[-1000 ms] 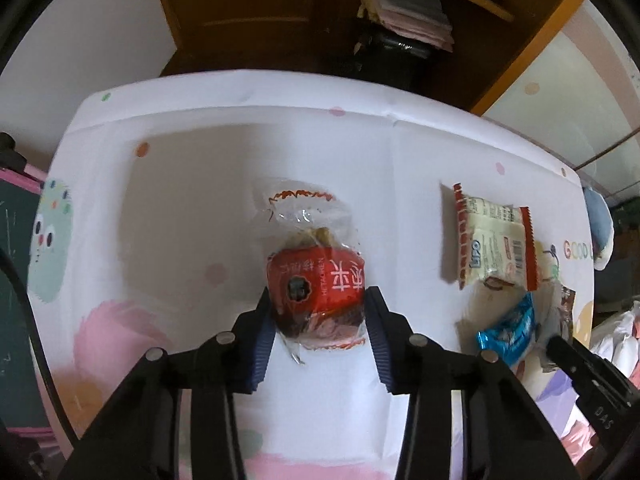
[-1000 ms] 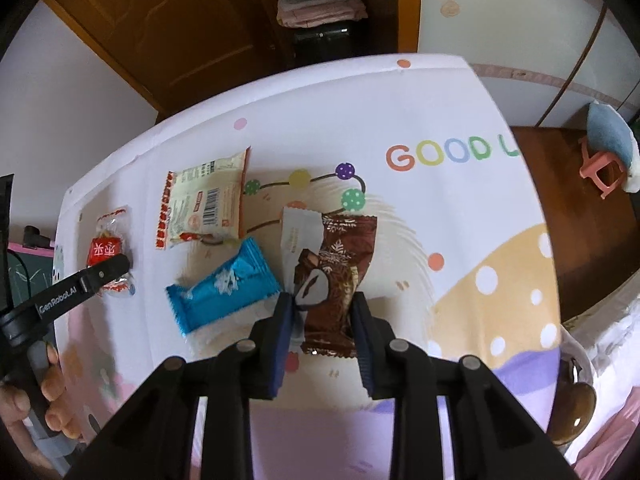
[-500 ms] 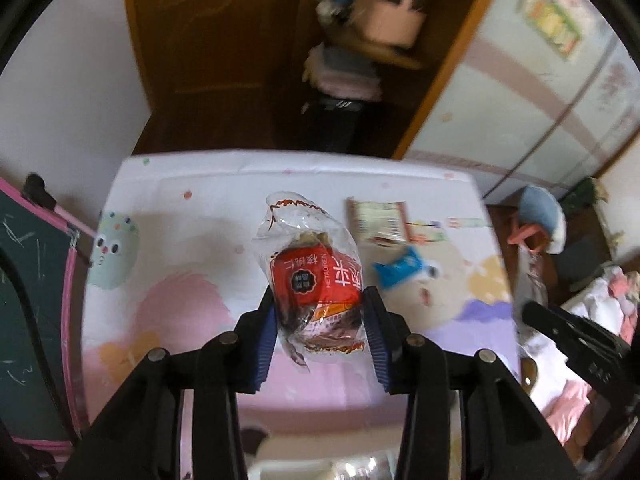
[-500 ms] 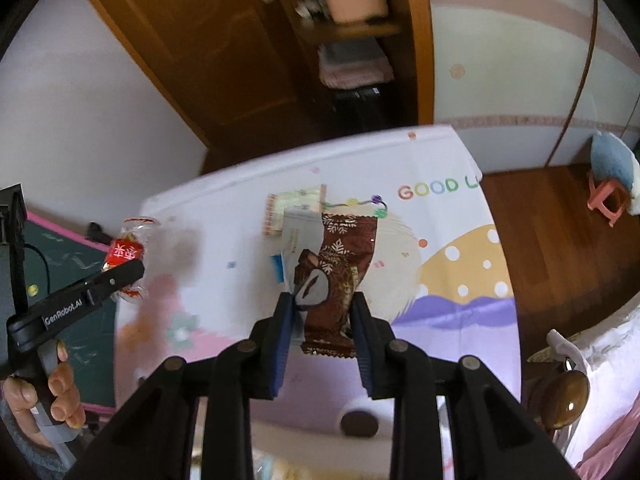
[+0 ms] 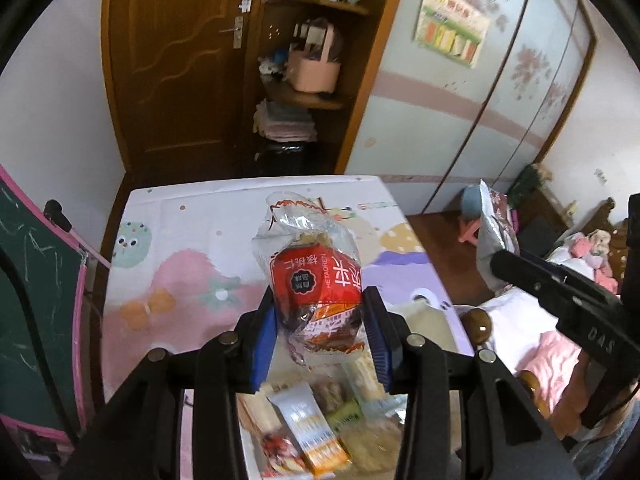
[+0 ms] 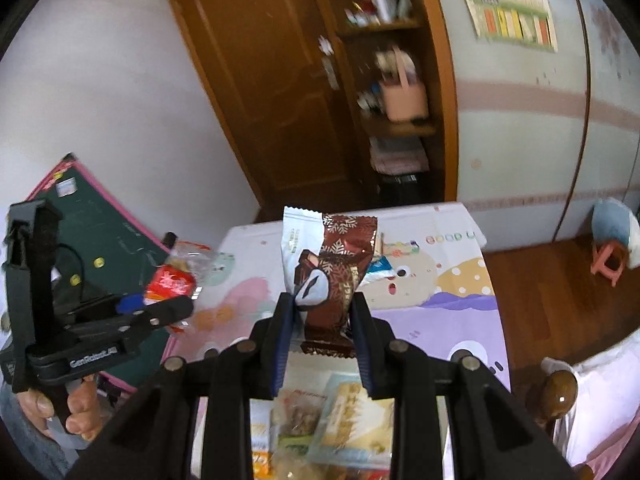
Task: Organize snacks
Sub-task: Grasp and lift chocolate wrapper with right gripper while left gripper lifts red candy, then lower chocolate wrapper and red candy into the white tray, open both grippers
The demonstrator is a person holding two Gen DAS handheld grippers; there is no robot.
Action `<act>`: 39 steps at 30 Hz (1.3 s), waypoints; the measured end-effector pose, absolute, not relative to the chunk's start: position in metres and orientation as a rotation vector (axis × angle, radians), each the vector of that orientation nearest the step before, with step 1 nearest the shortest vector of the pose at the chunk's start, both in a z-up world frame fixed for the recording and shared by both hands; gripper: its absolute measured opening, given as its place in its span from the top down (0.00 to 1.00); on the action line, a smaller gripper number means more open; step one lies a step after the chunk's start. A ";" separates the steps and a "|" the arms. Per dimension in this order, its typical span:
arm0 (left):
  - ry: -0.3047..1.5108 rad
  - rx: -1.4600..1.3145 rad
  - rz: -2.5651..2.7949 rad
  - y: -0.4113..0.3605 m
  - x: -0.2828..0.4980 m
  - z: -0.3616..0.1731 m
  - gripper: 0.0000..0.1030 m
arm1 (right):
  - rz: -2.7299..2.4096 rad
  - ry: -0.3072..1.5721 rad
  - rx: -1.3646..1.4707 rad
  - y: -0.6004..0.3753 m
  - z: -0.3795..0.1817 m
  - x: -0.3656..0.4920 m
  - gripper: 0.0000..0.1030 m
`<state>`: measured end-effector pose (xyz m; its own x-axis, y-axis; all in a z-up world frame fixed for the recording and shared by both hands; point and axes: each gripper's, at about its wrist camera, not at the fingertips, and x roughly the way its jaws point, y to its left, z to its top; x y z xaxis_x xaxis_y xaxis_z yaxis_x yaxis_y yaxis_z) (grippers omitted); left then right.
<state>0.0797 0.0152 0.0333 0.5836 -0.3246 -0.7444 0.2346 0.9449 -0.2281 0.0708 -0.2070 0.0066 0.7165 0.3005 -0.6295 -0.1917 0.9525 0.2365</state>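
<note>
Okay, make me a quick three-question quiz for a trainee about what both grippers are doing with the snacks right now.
1. Multiple choice: What does the left gripper hold?
A. a blue packet
B. a clear packet with a red label
C. nothing

2. True or false: The right gripper is open and holds nothing.

3. Fill in: Below both grippers, at the near edge of the table, lies a pile of ______.

Key
1. B
2. False: it is shut on the brown snack packet, with a white packet right behind it.
3. snacks
</note>
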 end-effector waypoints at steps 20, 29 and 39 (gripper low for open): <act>0.889 -0.137 -0.354 -0.007 0.001 -0.014 0.61 | 0.265 0.711 0.197 -0.200 -0.026 -0.010 0.72; 0.917 -0.120 -0.332 -0.012 0.008 -0.030 0.61 | 0.226 0.777 0.176 -0.195 -0.050 -0.002 0.72; 0.890 -0.097 -0.272 -0.012 0.013 -0.032 0.16 | 0.190 0.822 0.172 -0.187 -0.061 0.016 0.57</act>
